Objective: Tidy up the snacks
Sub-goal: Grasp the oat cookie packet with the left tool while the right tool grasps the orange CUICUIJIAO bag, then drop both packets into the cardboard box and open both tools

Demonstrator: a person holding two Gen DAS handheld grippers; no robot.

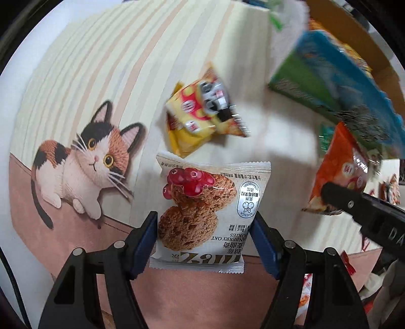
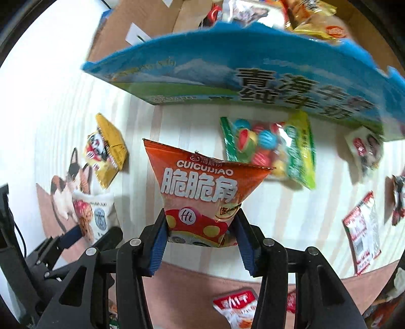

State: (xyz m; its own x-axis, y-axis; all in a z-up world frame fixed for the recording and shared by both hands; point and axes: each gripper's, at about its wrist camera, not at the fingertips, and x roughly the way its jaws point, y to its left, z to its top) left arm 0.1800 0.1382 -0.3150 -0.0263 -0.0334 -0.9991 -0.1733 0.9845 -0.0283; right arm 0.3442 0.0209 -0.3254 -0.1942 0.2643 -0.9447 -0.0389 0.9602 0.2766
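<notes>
My left gripper (image 1: 203, 227) is shut on a white cranberry oat cookie packet (image 1: 207, 207), held above the cat-print mat (image 1: 76, 164). My right gripper (image 2: 201, 227) is shut on an orange triangular crisp bag (image 2: 200, 192), held above the mat; the bag also shows in the left wrist view (image 1: 339, 172). The cookie packet shows at the left of the right wrist view (image 2: 93, 212). A blue and green carton (image 2: 227, 76) stands just beyond the orange bag, with snacks inside it (image 2: 311, 20).
A yellow crisp bag (image 1: 195, 119) lies on the mat ahead of the left gripper. A green candy bag (image 2: 273, 149), a red-and-white packet (image 2: 362, 227) and other small packets (image 2: 367, 149) lie right of the orange bag. A red packet (image 2: 238, 306) lies near.
</notes>
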